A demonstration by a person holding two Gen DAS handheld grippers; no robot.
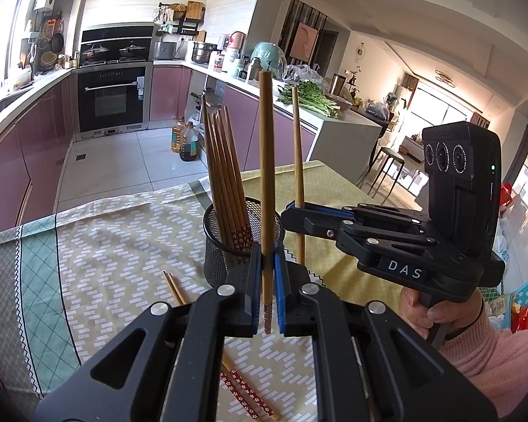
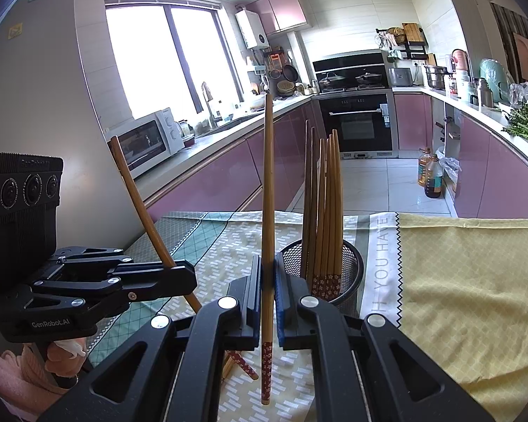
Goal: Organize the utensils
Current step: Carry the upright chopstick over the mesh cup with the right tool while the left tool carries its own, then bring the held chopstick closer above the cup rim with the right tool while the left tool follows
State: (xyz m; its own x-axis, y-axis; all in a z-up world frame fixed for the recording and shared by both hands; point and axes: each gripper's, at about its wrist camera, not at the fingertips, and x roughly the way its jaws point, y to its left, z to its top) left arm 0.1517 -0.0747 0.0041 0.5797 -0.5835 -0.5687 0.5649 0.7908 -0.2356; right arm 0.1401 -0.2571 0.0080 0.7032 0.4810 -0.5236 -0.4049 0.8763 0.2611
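Chopsticks: one clamped upright in the left gripper, a bundle standing in the mesh holder mid-table, one pinched upright in the right gripper, and loose ones lay at the near edge. Step judged: loading the holder; next, each stick needs lowering in, then release. Legible: "DAS", "GenRobot.AI"; tablecloth "YOU HAVE".

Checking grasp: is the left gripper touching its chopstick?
Touching. The left wrist view shows the left gripper with blue pads clamped against the chopstick.
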